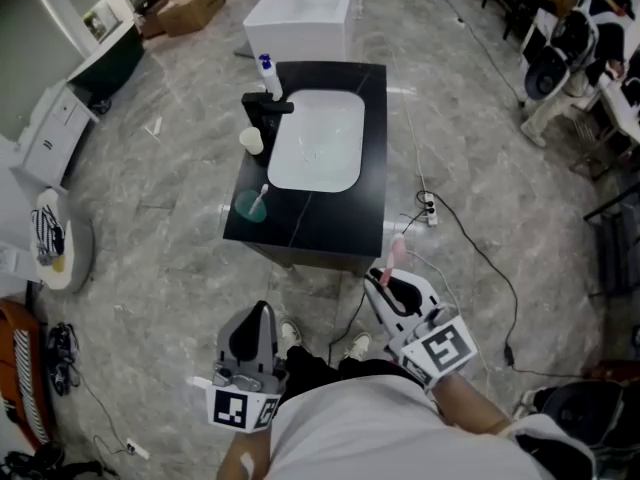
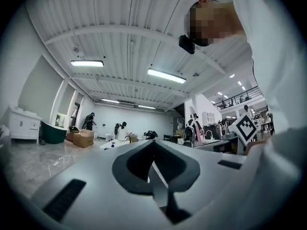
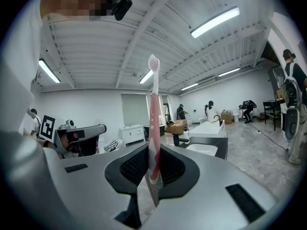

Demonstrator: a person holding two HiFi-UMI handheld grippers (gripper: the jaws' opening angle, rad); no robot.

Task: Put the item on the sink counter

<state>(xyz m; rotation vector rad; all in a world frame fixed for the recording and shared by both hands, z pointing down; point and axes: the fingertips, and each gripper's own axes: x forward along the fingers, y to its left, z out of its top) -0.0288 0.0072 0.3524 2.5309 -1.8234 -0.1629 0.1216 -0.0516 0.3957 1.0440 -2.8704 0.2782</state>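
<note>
- Toothbrush (image 3: 153, 114), pink, is gripped at the lower handle between the closed-down jaws of the right gripper (image 3: 151, 174). The bristle head points up and away, probably so the brush can be laid down flat.
- Left gripper (image 2: 154, 178) is held low beside the body, jaws together with nothing between them. It is judged unneeded for this step.
- Sink counter (image 1: 330, 223) lies well ahead of both grippers, and the toothbrush is not yet over it.
- Bare black top in front of the basin (image 1: 318, 138) is judged the likely spot. The green cup (image 1: 250, 206) at the counter's left edge is to be avoided.
</note>
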